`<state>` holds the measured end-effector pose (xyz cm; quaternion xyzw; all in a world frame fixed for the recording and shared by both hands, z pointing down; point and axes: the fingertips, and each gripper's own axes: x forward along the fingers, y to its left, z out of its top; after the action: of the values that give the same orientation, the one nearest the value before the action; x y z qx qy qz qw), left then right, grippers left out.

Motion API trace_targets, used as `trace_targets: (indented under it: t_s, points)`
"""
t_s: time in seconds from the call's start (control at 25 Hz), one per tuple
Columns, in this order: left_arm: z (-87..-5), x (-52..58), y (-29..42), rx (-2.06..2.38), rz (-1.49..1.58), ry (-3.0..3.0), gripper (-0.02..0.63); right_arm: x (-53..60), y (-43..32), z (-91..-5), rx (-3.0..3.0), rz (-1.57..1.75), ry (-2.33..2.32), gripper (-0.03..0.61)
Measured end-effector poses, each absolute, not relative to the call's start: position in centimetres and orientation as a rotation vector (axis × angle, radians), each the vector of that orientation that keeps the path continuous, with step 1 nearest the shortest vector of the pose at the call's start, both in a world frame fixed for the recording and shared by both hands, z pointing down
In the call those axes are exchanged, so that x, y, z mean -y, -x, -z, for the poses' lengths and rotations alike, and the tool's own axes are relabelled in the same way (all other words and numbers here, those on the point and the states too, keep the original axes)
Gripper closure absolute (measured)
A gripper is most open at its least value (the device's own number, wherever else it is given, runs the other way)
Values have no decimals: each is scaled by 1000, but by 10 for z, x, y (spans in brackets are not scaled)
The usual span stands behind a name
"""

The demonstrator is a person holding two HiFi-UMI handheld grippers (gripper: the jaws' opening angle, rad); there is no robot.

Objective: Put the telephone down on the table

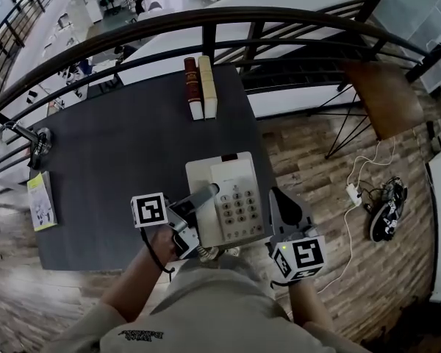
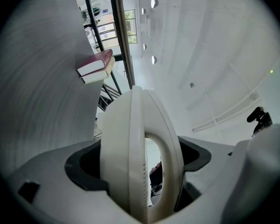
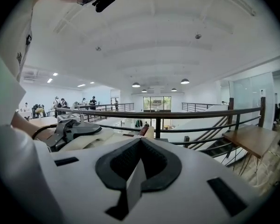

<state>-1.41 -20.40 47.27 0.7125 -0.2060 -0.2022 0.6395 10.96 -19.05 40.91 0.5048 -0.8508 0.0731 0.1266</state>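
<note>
A cream push-button telephone (image 1: 235, 197) is at the near right corner of the dark table (image 1: 117, 168). My left gripper (image 1: 201, 198) reaches in from the phone's left side and is shut on the cream handset (image 1: 198, 173). In the left gripper view the handset (image 2: 130, 157) stands edge-on, clamped between both jaws. My right gripper (image 1: 275, 195) hangs just off the phone's right edge, apart from it. Its jaws (image 3: 139, 171) are shut with nothing between them. The right gripper view also shows the left gripper (image 3: 72, 129) over the phone (image 3: 102, 141).
Two books (image 1: 201, 87) lie side by side at the table's far edge, under a curved black railing (image 1: 206, 20). A booklet (image 1: 40, 201) and a dark clamp-like object (image 1: 40, 144) sit at the left. Right of the table are wooden floor, a white cable (image 1: 353, 193) and a brown side table (image 1: 378, 94).
</note>
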Motion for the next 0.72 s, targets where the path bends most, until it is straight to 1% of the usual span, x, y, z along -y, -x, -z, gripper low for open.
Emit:
trace_targets:
  t_s: [0.48, 0.72]
  points:
    - [-517, 318, -3, 492, 492, -1662, 166, 270, -113, -468, 2453, -242, -1441, 577]
    - [-560, 358, -14, 511, 469, -1667, 164, 316, -112, -492, 2472, -235, -1449, 577]
